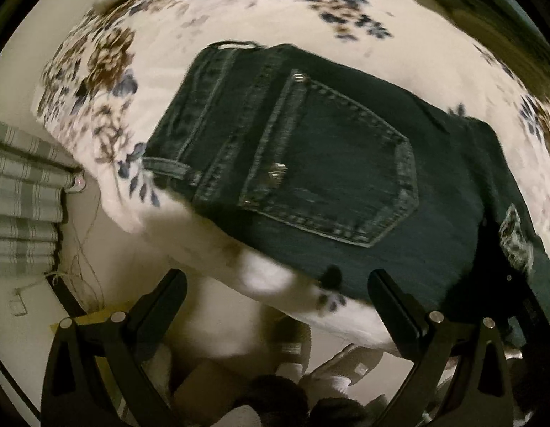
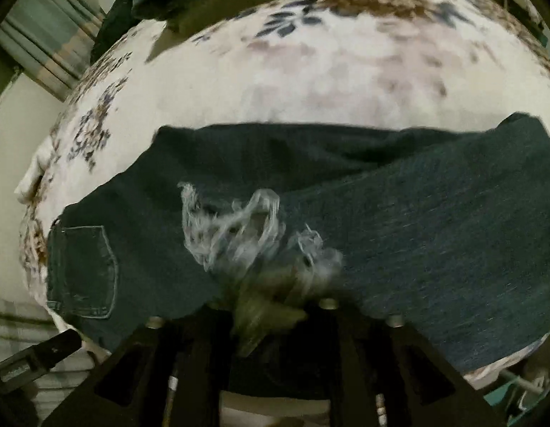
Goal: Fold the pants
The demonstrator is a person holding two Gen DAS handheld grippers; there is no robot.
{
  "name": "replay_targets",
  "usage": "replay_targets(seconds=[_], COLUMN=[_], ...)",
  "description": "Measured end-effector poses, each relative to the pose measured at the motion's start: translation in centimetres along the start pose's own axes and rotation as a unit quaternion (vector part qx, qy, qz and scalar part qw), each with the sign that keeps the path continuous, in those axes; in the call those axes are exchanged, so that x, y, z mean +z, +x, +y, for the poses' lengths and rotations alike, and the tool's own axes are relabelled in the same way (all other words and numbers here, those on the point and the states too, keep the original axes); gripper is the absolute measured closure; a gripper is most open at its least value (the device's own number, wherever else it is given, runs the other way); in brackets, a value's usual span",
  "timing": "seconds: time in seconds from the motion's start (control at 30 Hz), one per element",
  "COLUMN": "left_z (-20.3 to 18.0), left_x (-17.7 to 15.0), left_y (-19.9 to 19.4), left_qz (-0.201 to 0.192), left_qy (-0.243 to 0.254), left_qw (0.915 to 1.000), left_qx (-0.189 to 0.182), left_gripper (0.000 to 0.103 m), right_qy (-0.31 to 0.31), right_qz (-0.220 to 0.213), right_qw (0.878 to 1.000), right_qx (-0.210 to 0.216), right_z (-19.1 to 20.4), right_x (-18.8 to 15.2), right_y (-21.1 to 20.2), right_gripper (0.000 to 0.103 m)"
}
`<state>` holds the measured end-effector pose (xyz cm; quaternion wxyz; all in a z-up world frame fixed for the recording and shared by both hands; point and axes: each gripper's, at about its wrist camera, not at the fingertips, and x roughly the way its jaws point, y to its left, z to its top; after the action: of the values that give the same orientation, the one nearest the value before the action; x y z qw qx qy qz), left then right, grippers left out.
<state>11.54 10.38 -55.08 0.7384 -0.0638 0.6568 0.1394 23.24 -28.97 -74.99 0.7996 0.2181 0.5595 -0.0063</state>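
Floral bedding in white, brown and blue [image 1: 97, 71] is covering the bed, and a pair of dark blue denim pants [image 1: 328, 163] is lying flat on it near the bed's front edge. Beside the bed, a green-and-white striped cloth [image 1: 22, 192] is showing at the left of the left wrist view, above a pale floor.

In the left wrist view the pants are lying with their back side up; a stitched back pocket [image 1: 332, 163] is facing the camera, the waistband with its belt loop [image 1: 168, 167] is pointing left, and the long axis is running from there toward the lower right. In the right wrist view the same pocket [image 2: 83, 270] is sitting at the left, and the legs are stretching away to the right, one layer lying over another. A frayed, pale ripped patch [image 2: 239, 227] is showing in the middle of the upper layer.

The left tool [image 1: 278, 284] is hanging over the bed's front edge with its two black fingers [image 1: 399, 299] standing wide apart; nothing is lying between them, and they are not touching the denim.

The right tool [image 2: 271, 306] is sitting low over the pants just below the ripped patch. Its jaws are standing partly apart. Blurred threads from the rip are trailing down into the gap, and whether the pads are touching the denim I cannot tell.
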Motion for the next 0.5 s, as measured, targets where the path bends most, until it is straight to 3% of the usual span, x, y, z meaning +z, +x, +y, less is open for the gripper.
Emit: replay_targets(seconds=[0.03,0.1,0.23,0.3,0.4,0.5], left_z=[0.4,1.4,3.8,5.3,7.8,10.0], left_x=[0.0,0.2,1.1,1.8,2.9,3.6], left_y=[0.1,0.4,1.2,1.8,3.1,5.0], left_qz=[0.000,0.002,0.000,-0.009,-0.023,-0.024], left_qy=[-0.007,-0.025,-0.072,-0.110,-0.179,-0.249], left_qw=[1.0000,0.9997,0.9972,0.9930,0.9806,0.9603], left_qx=[0.001,-0.002,-0.022,-0.043,-0.076,-0.123], left_gripper=[0.000,0.000,0.000,0.000,0.000,0.000], right_qy=[-0.002,0.003,0.035,0.053,0.076,0.098], right_qz=[0.009,0.031,0.019,0.014,0.010,0.014], right_qw=[1.000,0.997,0.996,0.996,0.996,0.995], right_qx=[0.019,0.067,0.085,0.075,0.045,0.016], right_z=[0.5,1.1,0.2,-1.0,-3.2,-5.4], right_x=[0.0,0.1,0.2,0.1,-0.4,-0.5], right_y=[0.1,-0.1,-2.4,-3.8,-5.0,-5.4], right_gripper=[0.053,0.053,0.053,0.053,0.053,0.053])
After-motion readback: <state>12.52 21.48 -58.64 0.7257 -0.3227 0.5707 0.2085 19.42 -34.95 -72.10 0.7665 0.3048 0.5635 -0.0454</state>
